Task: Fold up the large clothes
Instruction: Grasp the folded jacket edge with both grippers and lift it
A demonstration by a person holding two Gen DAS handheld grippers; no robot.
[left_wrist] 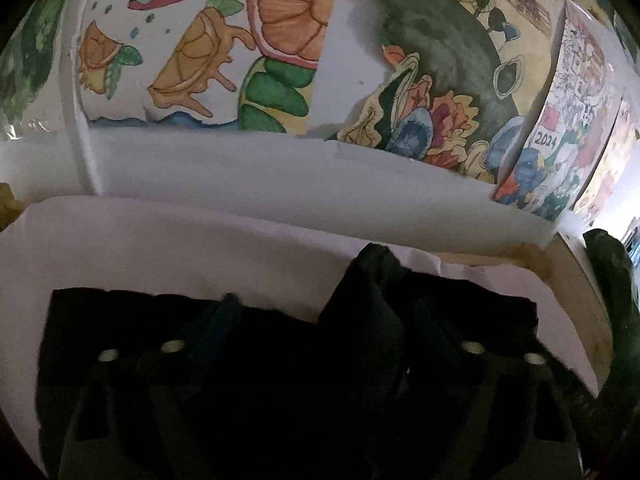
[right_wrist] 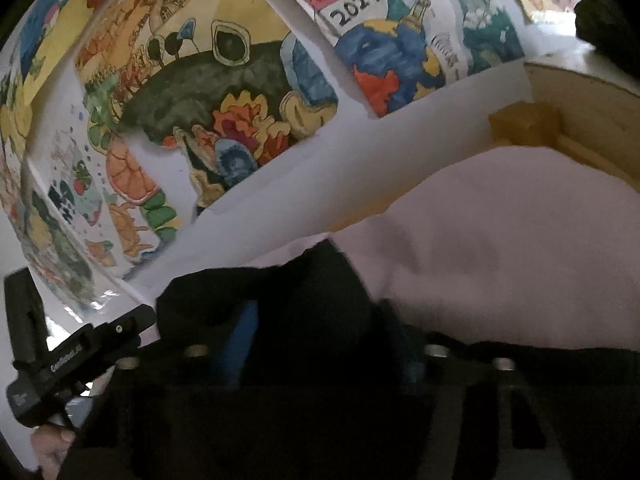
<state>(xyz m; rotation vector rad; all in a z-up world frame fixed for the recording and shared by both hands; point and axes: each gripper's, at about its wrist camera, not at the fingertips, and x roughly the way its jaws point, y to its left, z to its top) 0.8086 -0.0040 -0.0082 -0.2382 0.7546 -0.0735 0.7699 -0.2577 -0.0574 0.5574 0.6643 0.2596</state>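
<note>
Left wrist view is showing the dark garment (left_wrist: 280, 320) lying on the pale sheet (left_wrist: 160, 248), bunching up between the left gripper (left_wrist: 316, 320) fingers, seemingly pinched. The right gripper (right_wrist: 312, 320) looks likewise clamped on it. Soft, limp cloth; edges suit gripping.

Left gripper (left_wrist: 320, 320) fingers apart, dark cloth bunched between, state unclear. Right gripper (right_wrist: 320, 320) likewise dark, unclear. Left gripper body at 8 o'clock in right view.
</note>
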